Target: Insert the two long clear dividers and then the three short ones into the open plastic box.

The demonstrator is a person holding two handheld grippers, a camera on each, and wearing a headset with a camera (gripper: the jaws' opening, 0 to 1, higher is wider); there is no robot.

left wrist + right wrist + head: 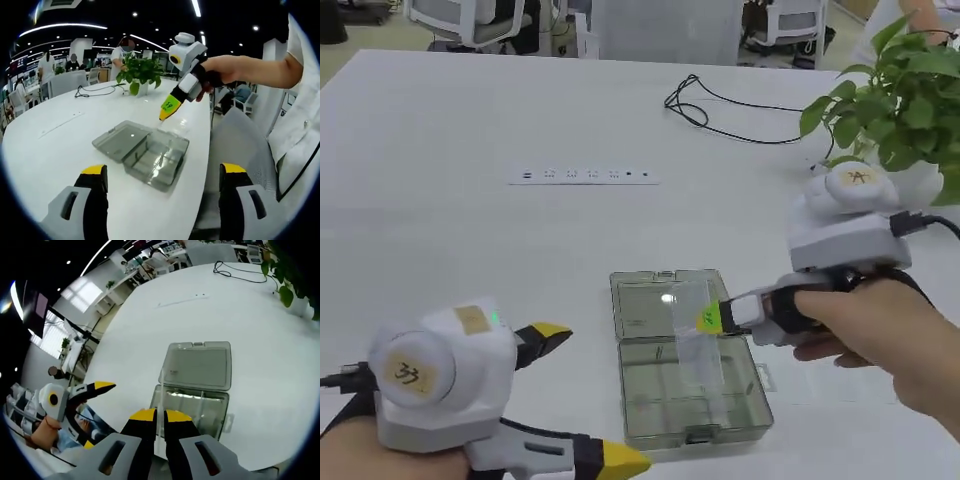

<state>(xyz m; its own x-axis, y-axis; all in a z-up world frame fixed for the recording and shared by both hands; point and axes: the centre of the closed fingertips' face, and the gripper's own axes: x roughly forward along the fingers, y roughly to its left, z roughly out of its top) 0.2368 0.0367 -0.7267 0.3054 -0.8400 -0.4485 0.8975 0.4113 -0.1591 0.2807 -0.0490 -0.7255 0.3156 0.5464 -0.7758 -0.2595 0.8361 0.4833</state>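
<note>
Item: open plastic box, smoky clear, near the front edge of the white tabletop; the lid lies flat on the far side and the tray is on the near side. Item: clear divider, clamped edge-on between the closed jaws of the right tool and held over the tray close to the hinge line; whether its lower end touches the tray floor cannot be told. In the right gripper view the divider shows as a thin upright strip rising from between the yellow-tipped jaws, with the box beyond. Item: left tool, jaws spread wide apart and holding nothing, to the left of the box and clear of it. Item: power strip, flat on the tabletop, well behind the box. Item: black cable, looped at the far right. Item: potted plant, on the right edge.
</note>
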